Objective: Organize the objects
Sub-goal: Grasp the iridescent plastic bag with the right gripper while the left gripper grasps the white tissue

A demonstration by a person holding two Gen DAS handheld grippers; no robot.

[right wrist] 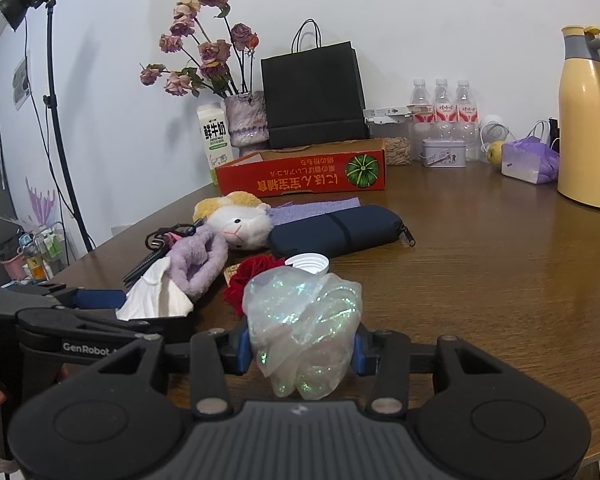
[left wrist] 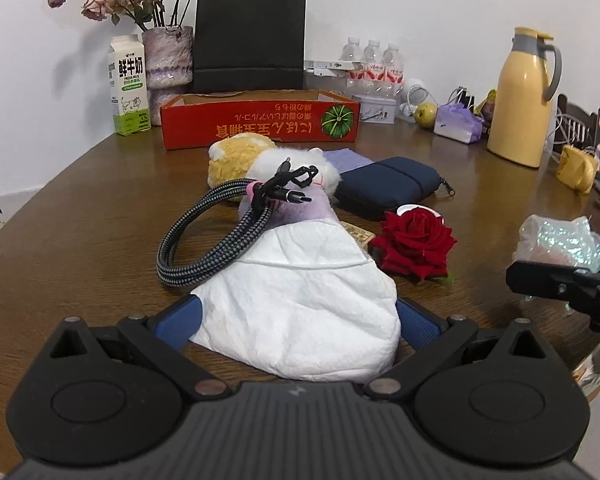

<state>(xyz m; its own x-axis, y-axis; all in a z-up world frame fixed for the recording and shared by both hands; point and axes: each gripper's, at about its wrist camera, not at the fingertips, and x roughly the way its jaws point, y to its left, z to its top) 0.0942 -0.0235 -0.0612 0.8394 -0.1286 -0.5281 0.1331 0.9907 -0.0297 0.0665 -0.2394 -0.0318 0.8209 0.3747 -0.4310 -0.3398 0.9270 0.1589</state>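
Milk carton point(left wrist: 129, 86) stands far ahead and left of the left gripper point(left wrist: 298, 318), next to a vase of dried roses point(left wrist: 167, 58) and a black paper bag point(left wrist: 249, 38). In front of these an open red cardboard box point(left wrist: 260, 122) lies with its long side running left to right across the wooden table point(left wrist: 80, 200).

The left gripper, low over the table's near edge, has its blue pads point(left wrist: 178, 320) closed against both sides of a crumpled white tissue point(left wrist: 300, 300), which bulges up and away from the fingers. Just ahead and left of it a coiled braided cable point(left wrist: 212, 236) leans on a plush toy point(left wrist: 260, 160), its connector plugs pointing right. Beyond the toy, a dark blue zip pouch point(left wrist: 388, 184) lies with its long axis left to right, zipper pull at the right end. A red rose head point(left wrist: 414, 242) rests on the table just right of the tissue, bloom facing up and toward the camera.

Further right, the right gripper point(right wrist: 304, 346) pinches a wad of iridescent cellophane point(right wrist: 304, 320) between its blue pads point(right wrist: 244, 346); the wad stands taller than it is wide and rises above the fingers. A white bottle cap point(right wrist: 308, 263) sits just beyond it, and the left gripper with its tissue shows at this view's left edge.

Far ahead and right stand three water bottles point(right wrist: 444, 114), a small tin point(right wrist: 444, 153), a purple bag point(right wrist: 534, 160) and a yellow thermos jug point(right wrist: 590, 120).
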